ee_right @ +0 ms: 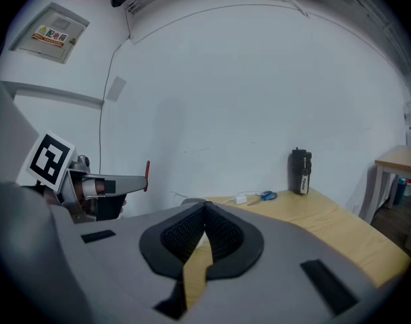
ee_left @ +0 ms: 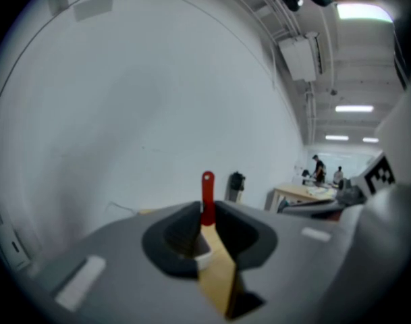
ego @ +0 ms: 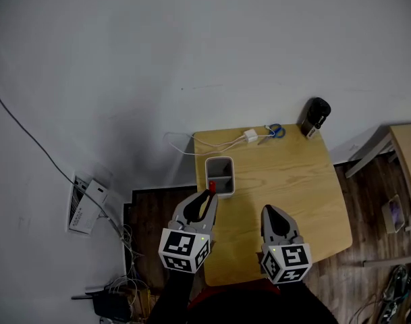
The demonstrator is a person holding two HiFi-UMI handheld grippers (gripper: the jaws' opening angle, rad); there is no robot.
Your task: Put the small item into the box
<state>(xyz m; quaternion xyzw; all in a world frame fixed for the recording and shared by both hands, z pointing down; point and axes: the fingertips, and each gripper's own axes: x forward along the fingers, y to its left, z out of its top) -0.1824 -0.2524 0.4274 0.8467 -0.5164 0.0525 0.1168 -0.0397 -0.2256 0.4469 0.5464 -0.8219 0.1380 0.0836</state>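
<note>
A small red item [ego: 212,187] is pinched in my left gripper [ego: 209,196], just at the near edge of the white two-compartment box [ego: 220,175] on the wooden table [ego: 286,181]. In the left gripper view the red item [ee_left: 207,198] stands upright out of the shut jaws of the gripper [ee_left: 206,227]. My right gripper [ego: 270,214] hovers over the table's near middle, jaws shut with nothing between them [ee_right: 204,229]. From the right gripper view the left gripper [ee_right: 131,182] shows with the red item [ee_right: 147,175] at its tip.
At the table's far edge lie a white charger with its cable [ego: 250,136], blue scissors [ego: 275,131] and a black bottle-like object [ego: 316,116]. A second table [ego: 407,154] stands at the right. Cables and a power strip [ego: 87,201] lie on the floor at the left.
</note>
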